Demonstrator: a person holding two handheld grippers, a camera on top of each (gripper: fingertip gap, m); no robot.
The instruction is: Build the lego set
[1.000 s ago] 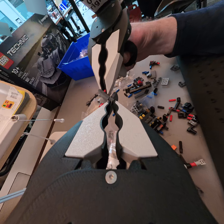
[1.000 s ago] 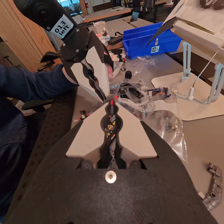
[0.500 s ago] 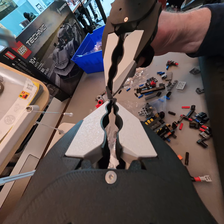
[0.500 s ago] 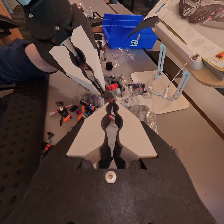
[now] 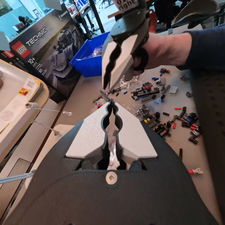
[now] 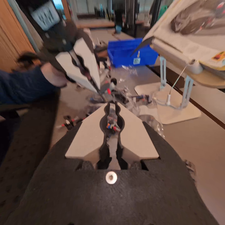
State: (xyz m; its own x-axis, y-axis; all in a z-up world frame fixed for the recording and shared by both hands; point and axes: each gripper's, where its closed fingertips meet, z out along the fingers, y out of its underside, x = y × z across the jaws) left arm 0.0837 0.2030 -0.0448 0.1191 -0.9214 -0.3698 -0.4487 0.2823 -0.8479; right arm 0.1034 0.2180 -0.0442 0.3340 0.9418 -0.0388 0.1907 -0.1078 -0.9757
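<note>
My left gripper is shut on a small grey Lego piece that sticks out to the left of its tips. In the right wrist view the left gripper holds this grey piece, which has a red pin on it. My right gripper is slightly open and empty, with a narrow gap between its tips. It hangs just above the left gripper, apart from the piece. Loose black, red and blue Lego parts lie on the grey table.
A blue bin and a dark Lego box stand at the back. An instruction booklet on a white stand is at one side. Clear plastic bags with parts lie under the grippers. A dark perforated mat runs along the table's side. The grippers are tip to tip, or close to it.
My right gripper has let go of the small piece, opened a little and drawn back from the left gripper. My left gripper still holds the grey piece. Both views are blurred by motion.
</note>
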